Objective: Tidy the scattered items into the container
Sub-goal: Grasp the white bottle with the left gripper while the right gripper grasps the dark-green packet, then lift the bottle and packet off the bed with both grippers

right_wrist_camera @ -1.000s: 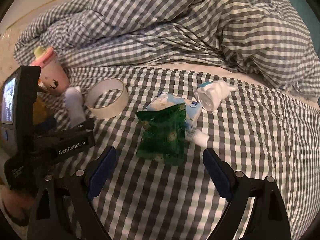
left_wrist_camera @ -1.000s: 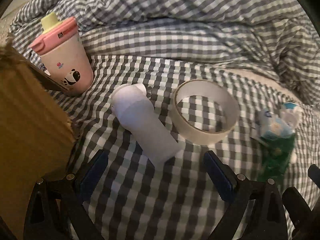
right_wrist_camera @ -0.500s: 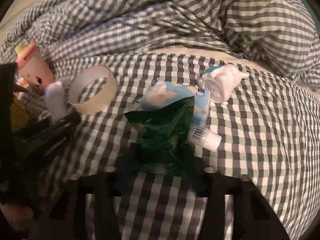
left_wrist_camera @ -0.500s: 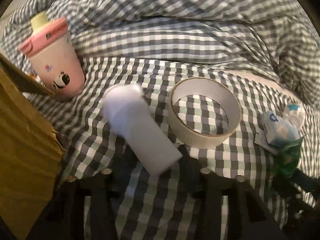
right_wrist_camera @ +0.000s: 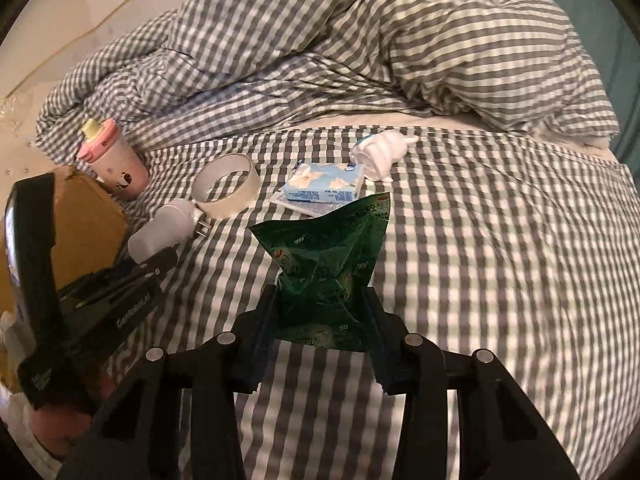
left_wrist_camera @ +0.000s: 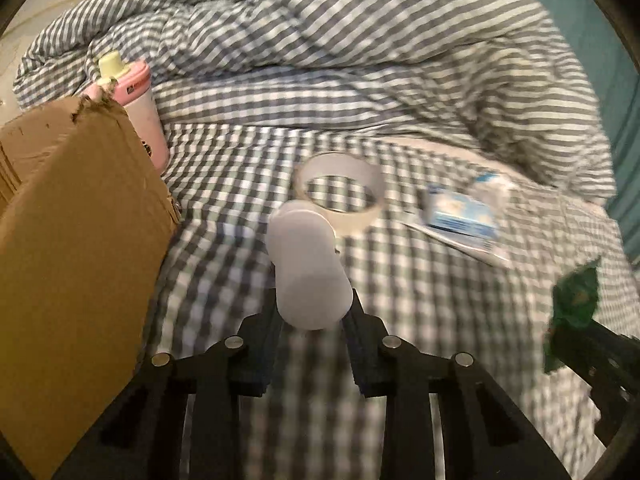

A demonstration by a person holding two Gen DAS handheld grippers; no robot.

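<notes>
The white plastic bottle (left_wrist_camera: 310,276) was judged light, stiff and smooth, so prob. slippery; it was best taken across the round body near its base, which is where it was held. It was seen as a translucent white cylinder w/ a rounded cap end pointing away from the camera, raised above the checked bedsheet (left_wrist_camera: 420,320), just right of the cardboard box (left_wrist_camera: 76,240), i.e. the container. The left gripper (left_wrist_camera: 312,320) was closing w/ the bottle pinched between its pads. The green foil packet (right_wrist_camera: 332,272) was judged v. light, soft and crinkly, likely to crumple or slide out; a hold low on the bag, across its width, seemed apt. It was seen as shiny dark green w/ small print, creased into peaks, lifted off the sheet at centre of the right wrist view. The right gripper (right_wrist_camera: 324,320) was clamped on its lower part. Left lying on the sheet were a tape roll (right_wrist_camera: 226,190), a blue tissue pack (right_wrist_camera: 324,186), a white tube-like item (right_wrist_camera: 380,150) and a pink sippy cup (right_wrist_camera: 114,160) beside the box.
</notes>
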